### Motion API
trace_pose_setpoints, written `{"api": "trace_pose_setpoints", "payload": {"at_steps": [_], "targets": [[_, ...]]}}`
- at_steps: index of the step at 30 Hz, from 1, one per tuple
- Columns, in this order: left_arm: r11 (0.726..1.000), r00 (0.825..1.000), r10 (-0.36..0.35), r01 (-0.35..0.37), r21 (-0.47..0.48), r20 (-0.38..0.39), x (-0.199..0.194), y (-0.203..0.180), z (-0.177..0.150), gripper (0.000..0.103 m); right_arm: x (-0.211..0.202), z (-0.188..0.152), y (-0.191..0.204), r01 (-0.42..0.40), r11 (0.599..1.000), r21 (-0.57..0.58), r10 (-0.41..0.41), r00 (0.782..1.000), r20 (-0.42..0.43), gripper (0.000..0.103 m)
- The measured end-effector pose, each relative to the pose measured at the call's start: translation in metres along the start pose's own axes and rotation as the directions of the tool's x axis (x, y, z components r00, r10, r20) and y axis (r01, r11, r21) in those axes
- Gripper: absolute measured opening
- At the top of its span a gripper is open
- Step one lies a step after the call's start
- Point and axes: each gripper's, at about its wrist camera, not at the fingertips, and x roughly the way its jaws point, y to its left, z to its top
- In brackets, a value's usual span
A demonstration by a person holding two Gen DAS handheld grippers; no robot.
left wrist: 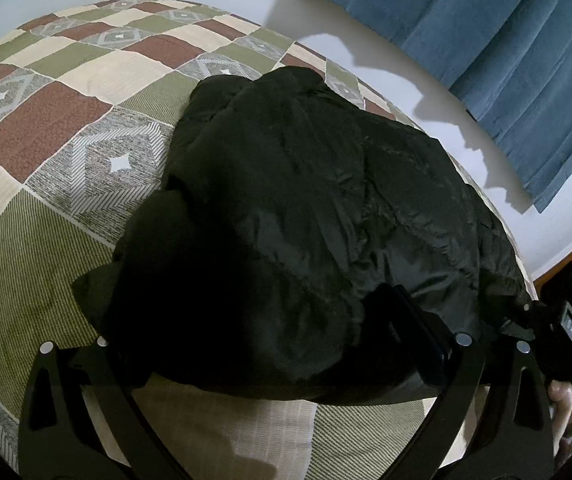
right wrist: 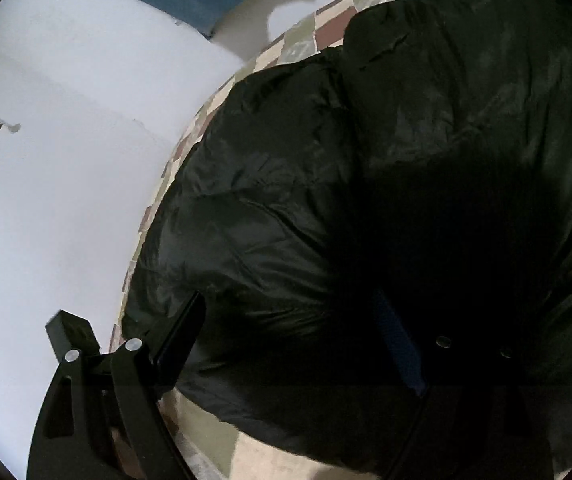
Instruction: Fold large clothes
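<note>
Two grippers work a black puffer jacket (left wrist: pixel 306 216) bunched in a thick mound on a patchwork quilt (left wrist: pixel 45 128). From the left wrist, the jacket fills the centre; quilt shows from 7 to 12 o'clock, a white wall (left wrist: pixel 366 52) and blue curtain (left wrist: pixel 506 60) from 12 to 3. The left gripper (left wrist: pixel 253 340) stands spread wide, its right finger against the jacket's near edge, its left finger hidden under the fabric; whether it pinches anything cannot be told. At 4 o'clock the right gripper's body and part of a hand (left wrist: pixel 562 396) appear. From the right wrist, the jacket spreads from centre to 3 o'clock, wall at 9. The right gripper (right wrist: pixel 298 344) is spread wide, straddling the near hem without visibly pressing it. Judging by the doubled bulk, some folding looks done; flattening and a final fold appear left.
</note>
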Motion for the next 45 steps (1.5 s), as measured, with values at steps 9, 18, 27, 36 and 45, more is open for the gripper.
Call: {"api": "trace_pose_setpoints", "payload": {"at_steps": [9, 18, 27, 36, 45], "targets": [[1.0, 1.0, 0.0, 0.0, -0.002, 0.003, -0.001, -0.002, 0.0, 0.101, -0.033, -0.014, 0.032, -0.009, 0.999, -0.053, 0.014, 0.996, 0.084, 0.084], [1.0, 1.0, -0.02, 0.02, 0.013, -0.004, -0.003, -0.003, 0.0, 0.1, -0.008, -0.031, 0.008, 0.018, 0.998, -0.055, -0.015, 0.999, 0.044, 0.084], [0.98, 0.98, -0.2, 0.2, -0.026, -0.004, -0.042, -0.001, -0.003, 0.1, -0.002, -0.036, 0.006, 0.015, 0.995, -0.095, -0.008, 0.998, 0.068, 0.084], [0.966, 0.967, -0.254, 0.255, -0.031, 0.033, -0.063, 0.014, 0.039, 0.1, -0.004, -0.041, 0.007, 0.016, 0.994, -0.112, -0.006, 0.997, 0.082, 0.084], [0.965, 0.963, -0.257, 0.252, -0.07, -0.077, -0.005, 0.054, 0.086, 0.1, -0.005, -0.042, 0.006, 0.013, 0.994, -0.112, -0.004, 0.997, 0.083, 0.084]]}}
